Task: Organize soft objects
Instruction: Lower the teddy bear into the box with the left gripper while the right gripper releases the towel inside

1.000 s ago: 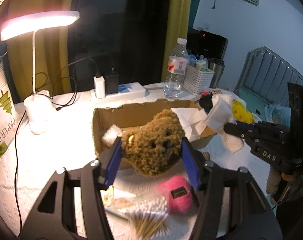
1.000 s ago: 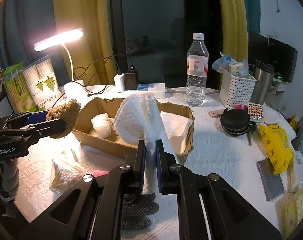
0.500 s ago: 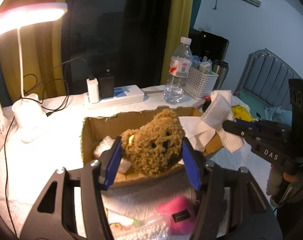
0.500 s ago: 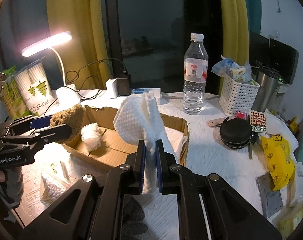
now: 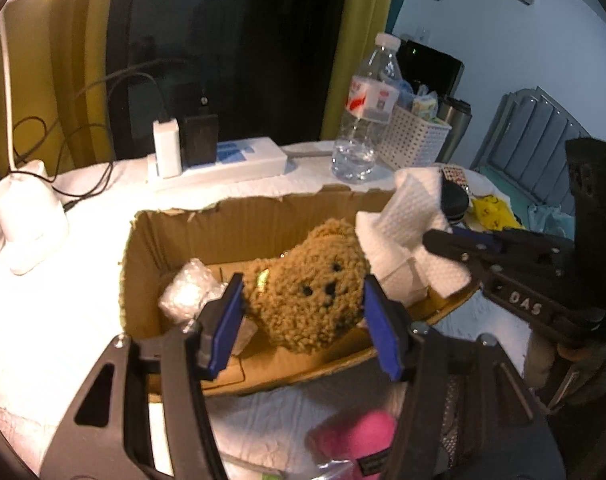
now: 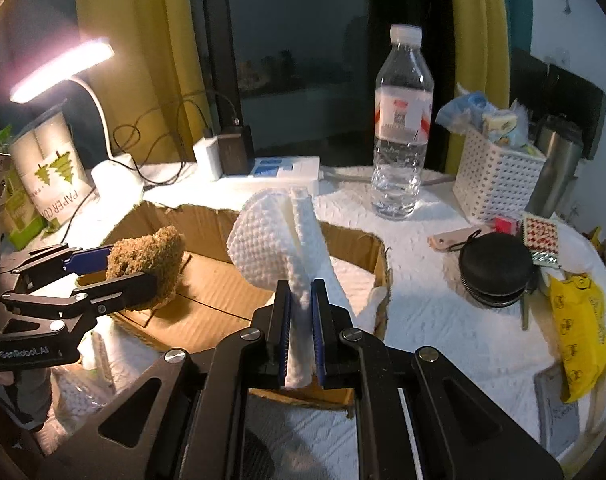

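Note:
My left gripper (image 5: 301,304) is shut on a brown plush bear (image 5: 311,284) and holds it over the open cardboard box (image 5: 175,232). The bear (image 6: 147,260) and left gripper (image 6: 103,270) also show in the right wrist view, above the box's left end (image 6: 207,300). My right gripper (image 6: 301,320) is shut on a white waffle-textured cloth (image 6: 275,244) and holds it over the box's right half. It also shows in the left wrist view (image 5: 447,242), gripping the cloth (image 5: 411,220). A clear bubble-wrap bundle (image 5: 187,292) and white cloth (image 6: 351,280) lie inside the box.
A pink plush (image 5: 355,440) lies in front of the box. Behind it stand a power strip (image 6: 287,168), water bottle (image 6: 401,128), white basket (image 6: 499,172) and desk lamp (image 6: 59,68). A black round case (image 6: 495,268) and yellow packet (image 6: 579,324) lie at the right.
Both grippers have moved forward toward the box. The bear now hangs over the box's inside, and the cloth sits over its right half.

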